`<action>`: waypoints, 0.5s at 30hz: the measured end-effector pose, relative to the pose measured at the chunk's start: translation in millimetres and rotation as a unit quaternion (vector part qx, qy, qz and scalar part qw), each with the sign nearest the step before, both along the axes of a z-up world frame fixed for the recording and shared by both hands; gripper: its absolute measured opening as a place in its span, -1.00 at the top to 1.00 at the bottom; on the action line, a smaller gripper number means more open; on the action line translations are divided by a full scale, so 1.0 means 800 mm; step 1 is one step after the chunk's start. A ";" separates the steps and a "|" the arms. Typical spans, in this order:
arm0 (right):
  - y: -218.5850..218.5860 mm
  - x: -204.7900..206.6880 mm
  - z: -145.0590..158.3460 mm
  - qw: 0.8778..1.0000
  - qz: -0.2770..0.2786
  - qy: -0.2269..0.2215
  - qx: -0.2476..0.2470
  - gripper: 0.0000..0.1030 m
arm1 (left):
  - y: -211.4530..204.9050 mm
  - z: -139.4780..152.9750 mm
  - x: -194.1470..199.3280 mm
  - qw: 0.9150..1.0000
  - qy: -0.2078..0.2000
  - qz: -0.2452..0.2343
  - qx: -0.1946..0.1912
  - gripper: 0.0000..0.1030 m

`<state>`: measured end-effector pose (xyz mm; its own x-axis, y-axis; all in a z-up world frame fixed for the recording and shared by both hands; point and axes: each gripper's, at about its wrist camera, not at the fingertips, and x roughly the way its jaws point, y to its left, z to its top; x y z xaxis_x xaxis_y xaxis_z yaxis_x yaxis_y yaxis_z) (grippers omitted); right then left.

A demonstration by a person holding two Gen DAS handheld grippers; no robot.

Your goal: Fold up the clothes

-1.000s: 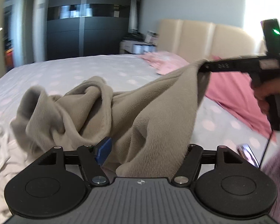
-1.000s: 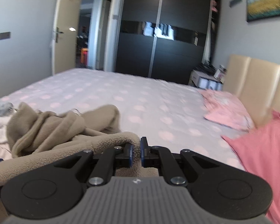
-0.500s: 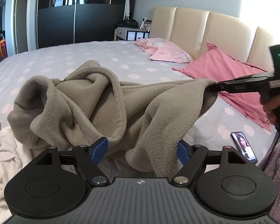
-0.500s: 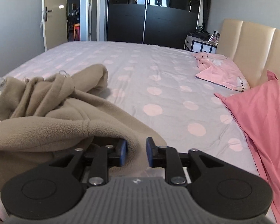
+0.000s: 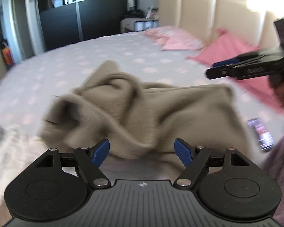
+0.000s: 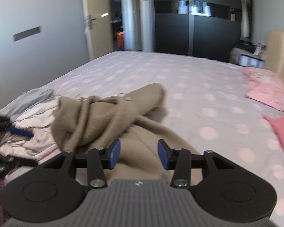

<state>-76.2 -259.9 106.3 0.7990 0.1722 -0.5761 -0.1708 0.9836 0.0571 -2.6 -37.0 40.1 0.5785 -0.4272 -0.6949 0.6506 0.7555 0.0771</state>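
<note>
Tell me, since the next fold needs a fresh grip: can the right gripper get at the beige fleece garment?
Probably yes: the right gripper, jaws opening and pinching nothing, hangs just above the beige fleece garment, with nothing in between.

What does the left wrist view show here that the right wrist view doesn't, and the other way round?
Only the left wrist view: a phone lying on the bed, a beige headboard in full, and the right gripper seen from the side, its jaws opening with no cloth between them.

Only the right wrist view: an open door, and a grey garment behind a white one.

Both: the tan fleece crumpled on the dotted bedsheet, pink pillows, a dark wardrobe.
</note>
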 end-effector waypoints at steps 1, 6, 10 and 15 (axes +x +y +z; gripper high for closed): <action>0.009 0.012 -0.003 1.000 0.012 0.005 -0.002 -0.08 | 0.004 0.000 0.010 1.000 -0.012 0.007 0.017 -0.46; 0.046 0.074 -0.038 0.998 0.039 0.043 -0.003 -0.16 | 0.023 -0.019 0.068 0.998 -0.021 0.051 0.025 -0.46; 0.062 0.120 -0.074 0.996 0.041 0.080 0.010 -0.16 | 0.022 -0.054 0.102 0.998 0.019 0.060 -0.005 -0.39; 0.061 0.158 -0.104 0.995 0.022 0.096 0.025 0.02 | 0.012 -0.083 0.128 0.997 0.040 0.070 0.005 0.13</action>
